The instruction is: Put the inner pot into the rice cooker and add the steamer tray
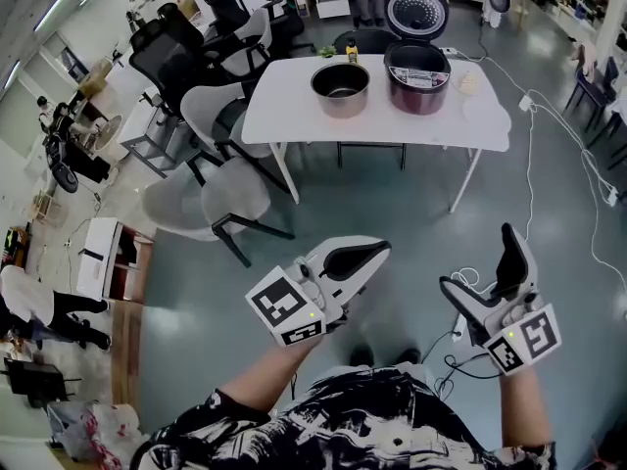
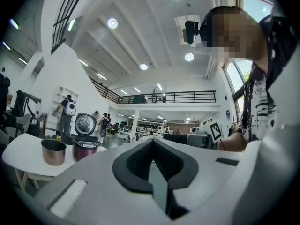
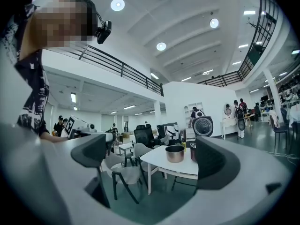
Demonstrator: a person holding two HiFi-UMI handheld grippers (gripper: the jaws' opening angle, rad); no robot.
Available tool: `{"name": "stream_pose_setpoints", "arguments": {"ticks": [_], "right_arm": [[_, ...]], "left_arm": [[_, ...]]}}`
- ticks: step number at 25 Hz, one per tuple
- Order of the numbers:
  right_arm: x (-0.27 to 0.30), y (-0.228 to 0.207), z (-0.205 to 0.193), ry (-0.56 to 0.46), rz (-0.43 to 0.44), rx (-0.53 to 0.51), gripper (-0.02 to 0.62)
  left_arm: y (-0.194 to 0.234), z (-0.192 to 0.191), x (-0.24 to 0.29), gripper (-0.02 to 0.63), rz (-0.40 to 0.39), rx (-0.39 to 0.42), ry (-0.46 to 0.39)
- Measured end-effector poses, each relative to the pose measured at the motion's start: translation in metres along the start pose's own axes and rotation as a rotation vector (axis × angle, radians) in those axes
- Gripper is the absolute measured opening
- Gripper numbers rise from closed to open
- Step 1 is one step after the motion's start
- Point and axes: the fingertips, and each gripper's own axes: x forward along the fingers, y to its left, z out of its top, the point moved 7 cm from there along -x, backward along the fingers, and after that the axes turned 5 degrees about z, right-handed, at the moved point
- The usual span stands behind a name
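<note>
Both grippers are held level, well short of the white table, and neither touches anything on it. The left gripper is clenched, its dark pads pressed together with nothing between them. The right gripper is released, its jaws spread wide and empty.

The inner pot stands upright on the table, well ahead of both tools. From the right gripper view it shows in the gap between the jaws, far beyond them. Just beside it, on the right gripper's side, sits the rice cooker, its round lid tipped up and back. Pot and cooker stand close but apart.

A pale item lies on the table just beyond the cooker, too small to tell what it is.

The print on the cooker's front panel is too small to read. Each gripper carries a cube with black-and-white square markers.

The pot is a round metal bowl, dark inside with a bright rim. The cooker is a dark maroon drum, and the lid's underside is dotted metal. The gripper bodies are smooth light-grey plastic with ribbed black pads.
</note>
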Motion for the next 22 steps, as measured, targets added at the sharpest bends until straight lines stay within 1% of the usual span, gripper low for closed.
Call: {"name": "stream_pose_setpoints", "arguments": {"ticks": [4,10,15,19,22], "right_arm": [[0.009,-0.011,0.001,0.023,-0.008,0.002,0.548],[0.033,-0.063,-0.003,0.023,-0.001,0.007,0.548],[0.066,-0.141,-0.007,-0.006,0.034,0.008,0.548],[0.092,-0.211,0.001,-0.001,0.072,0.006,0.548],[0.108,-0.256,0.012,0.012,0.114,0.005,0.548]], "left_arm": [[0.014,0.004,0.013,0.005,-0.014,-0.008,0.001],[0.048,0.002,0.057,0.005,-0.008,-0.009,0.011],[0.092,0.004,0.121,0.005,0.023,0.024,0.021],[0.125,0.017,0.188,0.005,0.045,0.041,0.013],[0.142,0.030,0.232,0.005,0.062,0.046,0.002]]}}
